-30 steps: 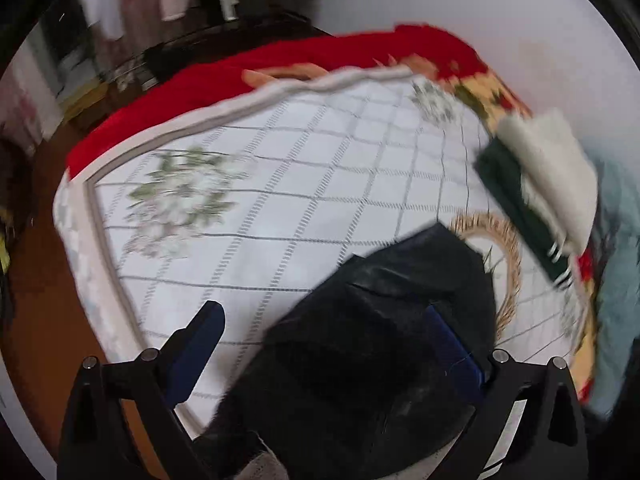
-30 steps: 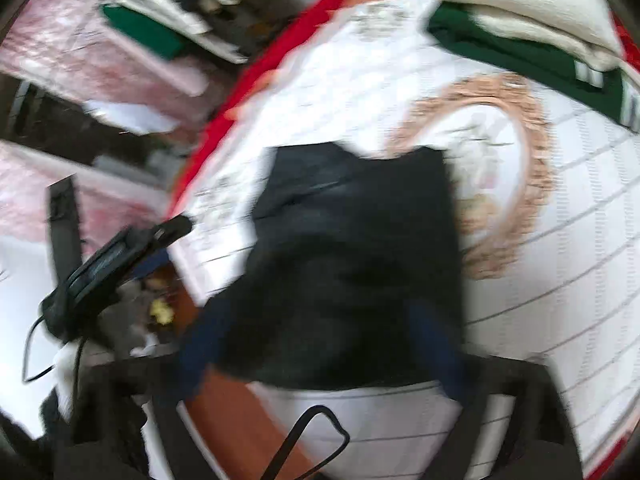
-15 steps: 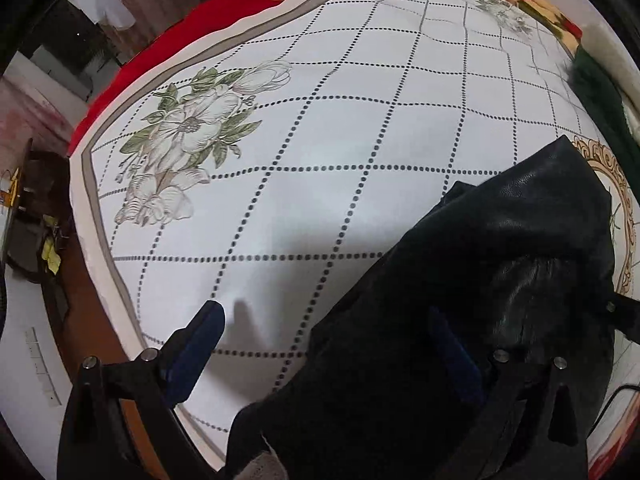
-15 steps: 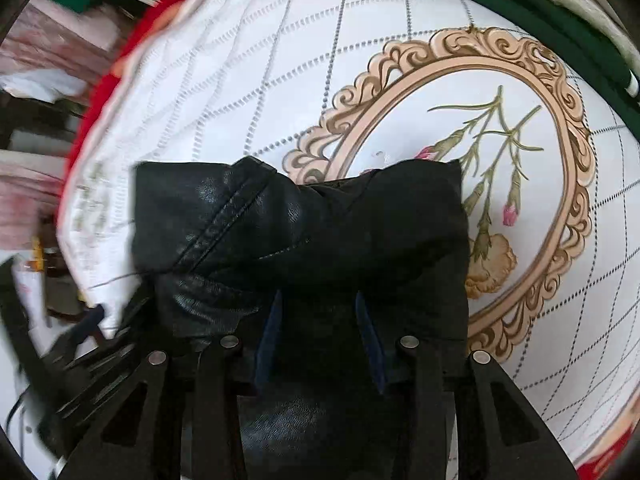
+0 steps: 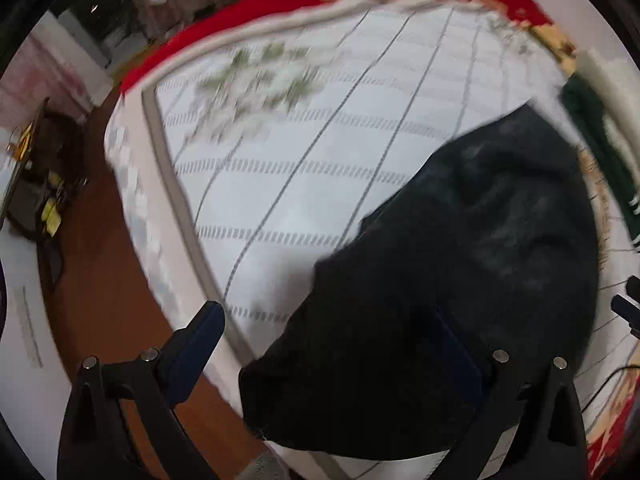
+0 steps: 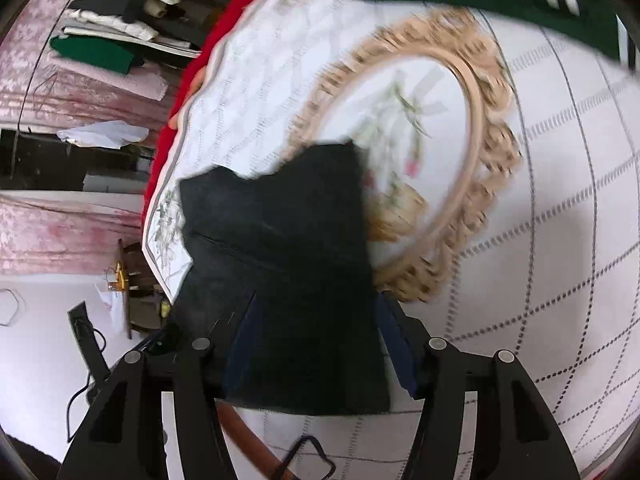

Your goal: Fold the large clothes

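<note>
Black garment [image 6: 280,264] on bedspread [image 5: 320,160], left gripper [image 5: 332,348] jaws spread, right gripper [image 6: 316,344] jaws spread.

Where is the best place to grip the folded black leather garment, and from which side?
Grip the folded black leather garment at its near edge, coming from the table's near side. That straight edge overhangs the white checked tablecloth, directly ahead of the open right gripper.

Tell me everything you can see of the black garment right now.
The black garment is a dark, leather-looking piece, folded into a compact bundle with a seam line across it. It lies on the white checked bedspread, partly covering its ornate gold medallion print. Both frames are blurred. The open left gripper and open right gripper are at its near edge; contact is unclear.
</note>
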Demonstrator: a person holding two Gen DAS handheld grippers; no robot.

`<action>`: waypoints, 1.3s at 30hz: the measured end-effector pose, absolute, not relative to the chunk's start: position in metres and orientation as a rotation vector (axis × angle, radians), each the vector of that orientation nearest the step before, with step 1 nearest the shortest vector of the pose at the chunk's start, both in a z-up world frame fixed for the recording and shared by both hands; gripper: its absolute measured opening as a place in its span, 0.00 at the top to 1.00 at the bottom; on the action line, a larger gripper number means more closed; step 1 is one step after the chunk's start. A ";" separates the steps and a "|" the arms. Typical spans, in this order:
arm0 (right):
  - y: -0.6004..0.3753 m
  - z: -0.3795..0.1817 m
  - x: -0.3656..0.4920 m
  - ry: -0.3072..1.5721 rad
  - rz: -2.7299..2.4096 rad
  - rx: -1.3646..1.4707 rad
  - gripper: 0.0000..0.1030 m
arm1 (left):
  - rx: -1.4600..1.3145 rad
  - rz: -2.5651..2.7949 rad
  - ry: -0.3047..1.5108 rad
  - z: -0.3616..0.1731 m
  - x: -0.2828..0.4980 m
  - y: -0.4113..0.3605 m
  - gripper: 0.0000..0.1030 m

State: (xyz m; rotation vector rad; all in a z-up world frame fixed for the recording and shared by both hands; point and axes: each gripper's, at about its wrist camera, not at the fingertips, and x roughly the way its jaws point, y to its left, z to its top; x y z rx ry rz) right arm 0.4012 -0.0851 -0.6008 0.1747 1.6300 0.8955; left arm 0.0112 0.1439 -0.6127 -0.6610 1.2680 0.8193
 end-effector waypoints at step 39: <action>-0.086 -0.693 0.339 1.790 1.006 0.577 0.07 | -1.161 0.829 0.875 -0.648 -0.012 0.153 0.16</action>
